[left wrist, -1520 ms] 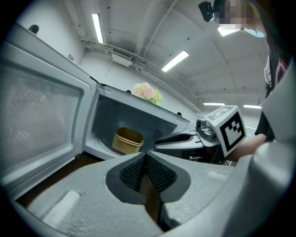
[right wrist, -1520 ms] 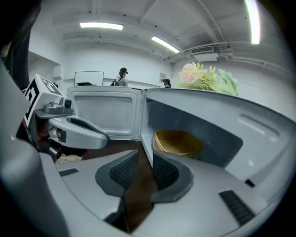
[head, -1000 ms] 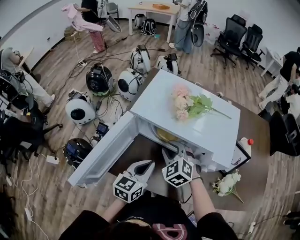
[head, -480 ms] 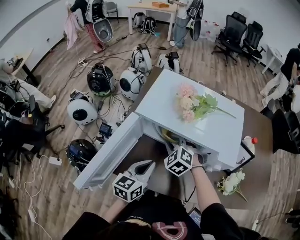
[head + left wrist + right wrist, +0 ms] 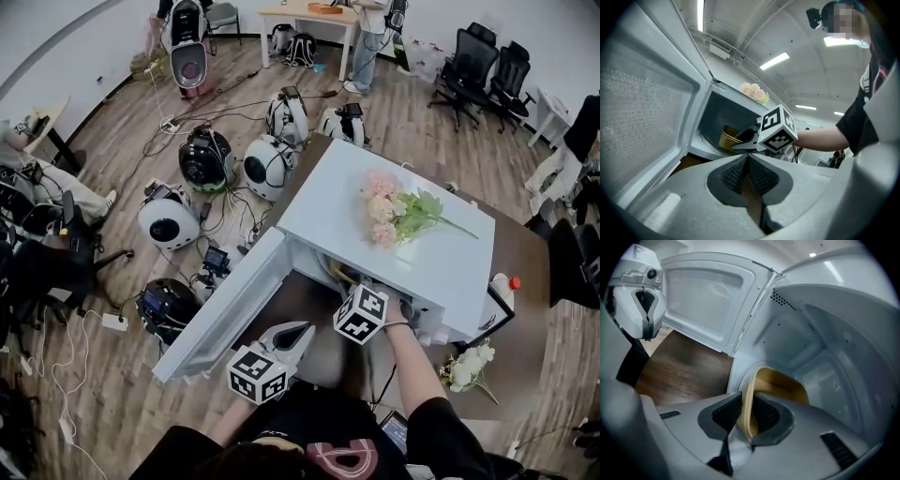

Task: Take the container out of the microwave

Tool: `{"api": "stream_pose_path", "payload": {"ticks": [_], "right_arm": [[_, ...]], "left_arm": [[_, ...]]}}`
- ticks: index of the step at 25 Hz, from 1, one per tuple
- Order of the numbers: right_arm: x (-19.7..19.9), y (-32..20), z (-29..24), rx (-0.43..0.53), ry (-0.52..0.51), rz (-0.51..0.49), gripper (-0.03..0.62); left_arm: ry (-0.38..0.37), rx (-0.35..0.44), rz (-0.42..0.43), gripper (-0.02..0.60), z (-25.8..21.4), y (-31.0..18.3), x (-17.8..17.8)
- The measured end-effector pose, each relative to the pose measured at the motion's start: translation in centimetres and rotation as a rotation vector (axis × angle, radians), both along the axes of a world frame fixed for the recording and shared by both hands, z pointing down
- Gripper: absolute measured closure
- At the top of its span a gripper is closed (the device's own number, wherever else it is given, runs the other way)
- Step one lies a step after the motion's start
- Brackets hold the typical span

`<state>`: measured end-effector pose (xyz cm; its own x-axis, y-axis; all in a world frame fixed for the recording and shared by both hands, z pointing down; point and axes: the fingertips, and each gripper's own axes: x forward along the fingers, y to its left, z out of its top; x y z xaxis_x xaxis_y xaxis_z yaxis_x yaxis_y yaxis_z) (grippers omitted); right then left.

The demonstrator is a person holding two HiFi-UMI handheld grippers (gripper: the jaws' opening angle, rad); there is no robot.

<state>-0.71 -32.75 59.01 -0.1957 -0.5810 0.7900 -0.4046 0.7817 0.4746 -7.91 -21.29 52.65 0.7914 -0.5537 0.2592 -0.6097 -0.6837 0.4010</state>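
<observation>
The right tongs [image 5: 745, 414] have just been closing and are now pinching the near rim of the container [image 5: 783, 384], its wall pressed between both pads. The left tongs [image 5: 747, 160] are hanging pressed together and empty outside the cavity. The tan container is sitting inside the microwave [image 5: 328, 202]. It is looking light and thin-walled, probably flexing under a hard squeeze, so a deep bite on the rim seems wise. The right gripper view is showing that bite, which the head view is hiding. Only the head view is showing the door [image 5: 220, 314] swinging out toward 7 o'clock and the flowers [image 5: 394, 211] lying on top at 1 o'clock.
</observation>
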Motion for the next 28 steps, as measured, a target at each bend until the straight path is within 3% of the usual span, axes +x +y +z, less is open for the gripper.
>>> {"api": "stream_pose_path", "payload": {"ticks": [6, 28], "right_arm": [[-0.1, 0.0, 0.7, -0.058, 0.068, -0.044, 0.525], [-0.2, 2.2, 0.0, -0.140, 0.030, -0.052, 0.566]], "left_arm": [[0.010, 0.001, 0.011, 0.572, -0.2, -0.5, 0.1], [0.003, 0.029, -0.034, 0.572, -0.6, -0.6, -0.9]]}}
